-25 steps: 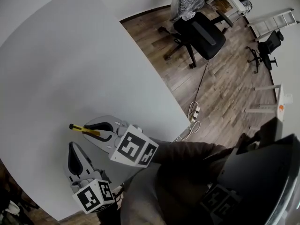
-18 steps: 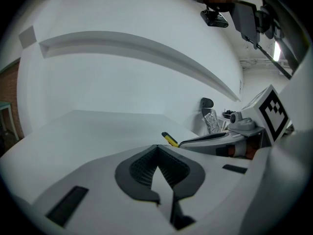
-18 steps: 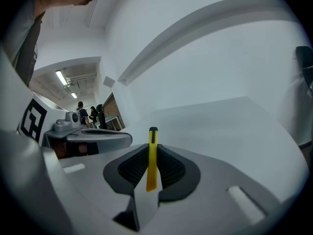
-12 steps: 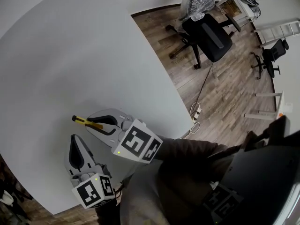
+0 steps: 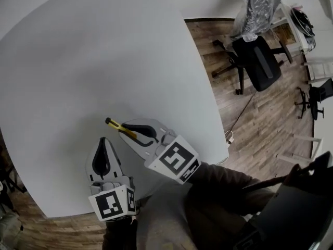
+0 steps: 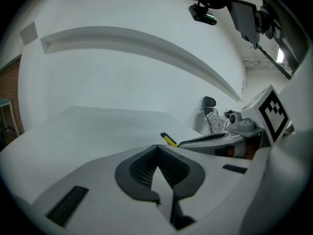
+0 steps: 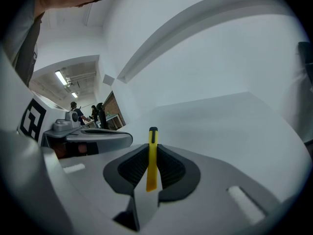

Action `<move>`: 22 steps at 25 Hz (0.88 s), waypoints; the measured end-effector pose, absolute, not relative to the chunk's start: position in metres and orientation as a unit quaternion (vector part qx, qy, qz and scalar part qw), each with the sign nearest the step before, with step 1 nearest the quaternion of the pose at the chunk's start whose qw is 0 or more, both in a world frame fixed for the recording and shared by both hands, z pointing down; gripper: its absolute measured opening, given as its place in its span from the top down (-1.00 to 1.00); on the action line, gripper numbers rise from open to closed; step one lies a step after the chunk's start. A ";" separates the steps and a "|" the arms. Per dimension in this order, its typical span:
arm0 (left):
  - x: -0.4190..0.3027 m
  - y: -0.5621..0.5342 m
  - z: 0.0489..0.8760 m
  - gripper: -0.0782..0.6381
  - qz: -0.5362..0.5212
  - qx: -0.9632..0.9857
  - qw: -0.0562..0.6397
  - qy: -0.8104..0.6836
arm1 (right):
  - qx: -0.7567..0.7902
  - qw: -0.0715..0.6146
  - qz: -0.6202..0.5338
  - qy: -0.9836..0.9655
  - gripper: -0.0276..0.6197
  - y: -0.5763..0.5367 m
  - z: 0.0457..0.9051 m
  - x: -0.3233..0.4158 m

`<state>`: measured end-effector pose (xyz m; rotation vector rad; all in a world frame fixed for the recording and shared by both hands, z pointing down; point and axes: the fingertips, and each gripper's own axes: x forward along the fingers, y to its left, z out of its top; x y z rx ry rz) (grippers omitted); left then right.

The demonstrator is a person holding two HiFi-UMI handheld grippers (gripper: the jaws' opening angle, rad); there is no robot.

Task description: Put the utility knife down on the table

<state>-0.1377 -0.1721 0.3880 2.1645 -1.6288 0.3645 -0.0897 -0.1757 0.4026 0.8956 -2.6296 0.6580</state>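
The utility knife [image 7: 152,156] is a slim, flat yellow bar with a black end cap. It is clamped edge-on between the ribbed black pads [image 7: 171,170] of the right hand-held gripper [image 5: 125,128], and the capped end projects forward past the jaw tips. In the head view the knife [image 5: 113,123] lies over the near part of the bench [image 5: 78,61], pointing away from the person. No view shows whether the knife touches the surface. The jaws of the right hand-held gripper are closed on the knife body, with smooth grey moulded shells around the dark rubber inserts. A white cube with black square markers [image 5: 174,160] sits at its rear. The left hand-held gripper [image 5: 103,141] is just beside the right one, on the person's left, and also over the bench. Its jaws are brought together with nothing between them, and its ribbed pads [image 6: 139,168] meet in a pointed V. From the left gripper view the knife's yellow-and-black end [image 6: 168,139] shows ahead and to the right. The bench top is a smooth, matte white slab with a curved outer edge. Beyond that edge lies a wood-plank floor [image 5: 244,113], on which a black office chair [image 5: 257,61] stands well apart from the bench.
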 end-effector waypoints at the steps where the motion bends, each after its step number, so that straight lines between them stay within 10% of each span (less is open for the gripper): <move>1: -0.137 -0.170 0.385 0.78 0.131 0.775 0.203 -0.585 | 0.309 0.141 0.228 -0.912 0.75 -0.174 0.399 -0.089; 22: -0.146 -0.180 0.405 0.78 0.150 0.771 0.226 -0.577 | 0.294 0.165 0.246 -0.909 0.75 -0.186 0.422 -0.098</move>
